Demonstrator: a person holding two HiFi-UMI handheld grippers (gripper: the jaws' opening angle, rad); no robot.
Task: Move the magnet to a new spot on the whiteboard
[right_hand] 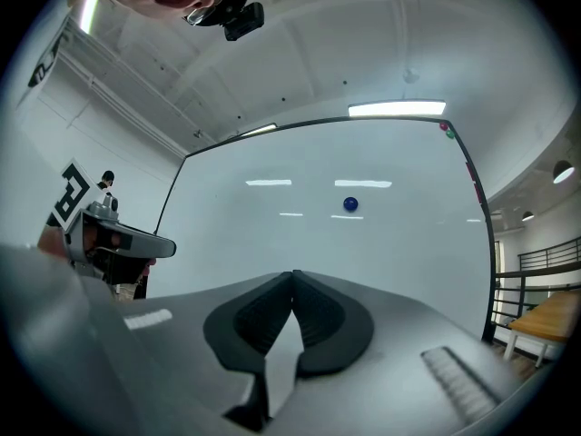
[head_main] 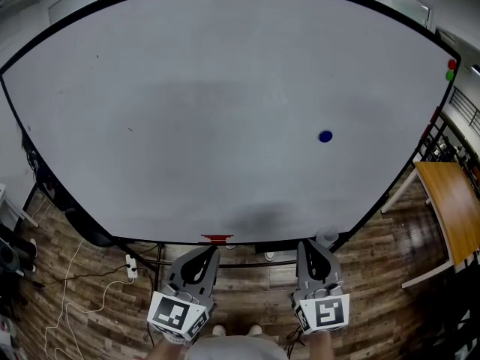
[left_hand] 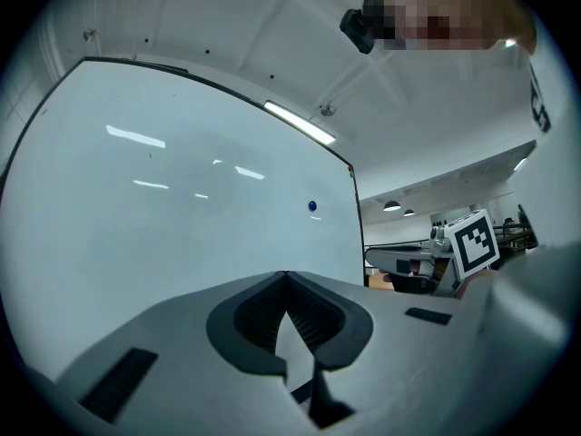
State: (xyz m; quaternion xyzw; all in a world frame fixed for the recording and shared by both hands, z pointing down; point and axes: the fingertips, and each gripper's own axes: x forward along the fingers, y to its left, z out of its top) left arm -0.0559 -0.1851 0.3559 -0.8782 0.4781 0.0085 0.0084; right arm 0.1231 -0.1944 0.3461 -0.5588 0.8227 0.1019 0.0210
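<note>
We log a wooden table (head_main: 448, 205) at far right, standing on dark plank floor (head_main: 247, 295). A white cable (head_main: 112, 282) trails across the floor to a power strip (head_main: 131, 267). Ceiling light (right_hand: 397, 109) is lit and a metal railing (right_hand: 545, 263) runs at right.

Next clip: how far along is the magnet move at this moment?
Done: nothing that shows. The blue magnet sits on the whiteboard, right of centre, with no gripper on it. In hand: nothing. The left gripper and right gripper are both shut and empty, held low by the board's bottom edge. Left, probably: reach up, grip the magnet and set it elsewhere.
</note>
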